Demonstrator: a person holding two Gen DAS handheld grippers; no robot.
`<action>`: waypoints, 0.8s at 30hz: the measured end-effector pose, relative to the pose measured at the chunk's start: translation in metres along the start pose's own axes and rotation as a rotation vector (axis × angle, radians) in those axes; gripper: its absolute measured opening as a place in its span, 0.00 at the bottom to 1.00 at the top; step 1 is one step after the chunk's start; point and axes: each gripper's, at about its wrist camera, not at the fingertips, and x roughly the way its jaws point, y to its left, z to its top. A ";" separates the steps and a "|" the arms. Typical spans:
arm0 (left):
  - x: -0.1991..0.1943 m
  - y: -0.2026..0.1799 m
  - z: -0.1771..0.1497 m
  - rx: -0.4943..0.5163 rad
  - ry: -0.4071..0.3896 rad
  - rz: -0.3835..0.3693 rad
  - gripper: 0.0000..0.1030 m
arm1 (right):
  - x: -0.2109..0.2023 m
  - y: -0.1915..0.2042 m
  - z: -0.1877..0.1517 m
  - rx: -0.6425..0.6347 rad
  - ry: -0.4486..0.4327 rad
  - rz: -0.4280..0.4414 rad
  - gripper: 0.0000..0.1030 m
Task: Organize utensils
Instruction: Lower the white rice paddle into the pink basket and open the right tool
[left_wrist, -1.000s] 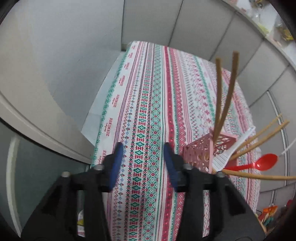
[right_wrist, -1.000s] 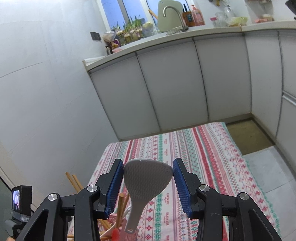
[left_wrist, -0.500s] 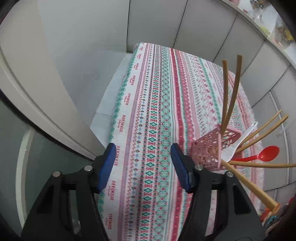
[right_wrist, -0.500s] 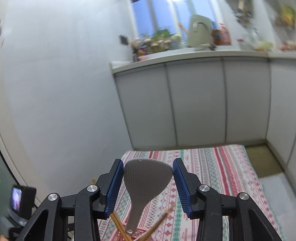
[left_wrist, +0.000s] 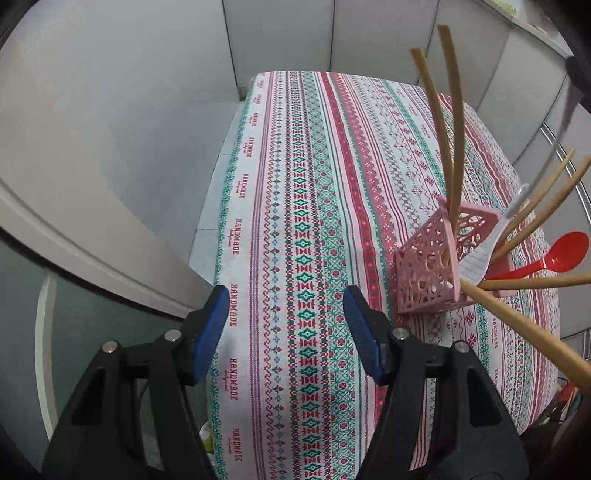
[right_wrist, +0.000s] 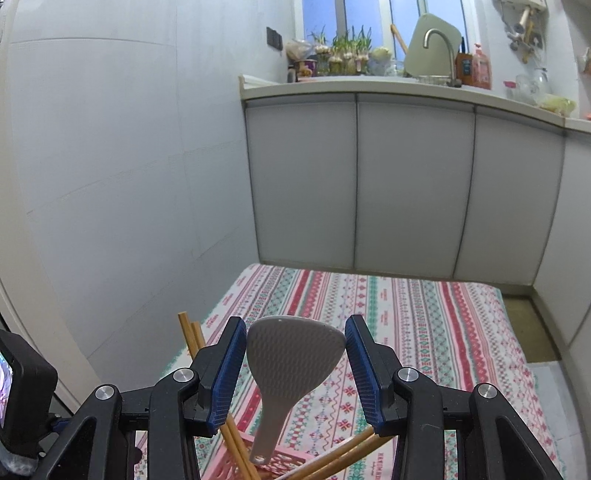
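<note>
i see a pink lattice basket (left_wrist: 428, 273) standing on the striped cloth, bristling with wooden chopsticks (left_wrist: 452, 122) and a red spoon (left_wrist: 554, 258) leaning outward. a grey rice paddle (right_wrist: 291, 354) hangs handle-down over it, its dimpled head pinched between blue pads.

"HANDMADE" is printed in red caps, repeated along a white stripe of the patterned cloth (left_wrist: 258, 206) over the worktop, w/ a small illegible script line under each. Same word is seen again near the cloth's right edge. No other text is legible; bottle labels too blurred.
</note>
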 end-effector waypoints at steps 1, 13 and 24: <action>0.000 -0.001 0.000 0.002 -0.001 0.000 0.63 | 0.001 0.000 0.000 0.004 0.002 0.008 0.48; -0.003 -0.007 -0.001 0.021 -0.010 0.007 0.63 | -0.010 -0.007 0.004 0.036 0.006 0.040 0.52; -0.020 -0.015 -0.007 0.013 -0.049 -0.014 0.67 | -0.060 -0.046 0.009 0.108 -0.011 0.038 0.57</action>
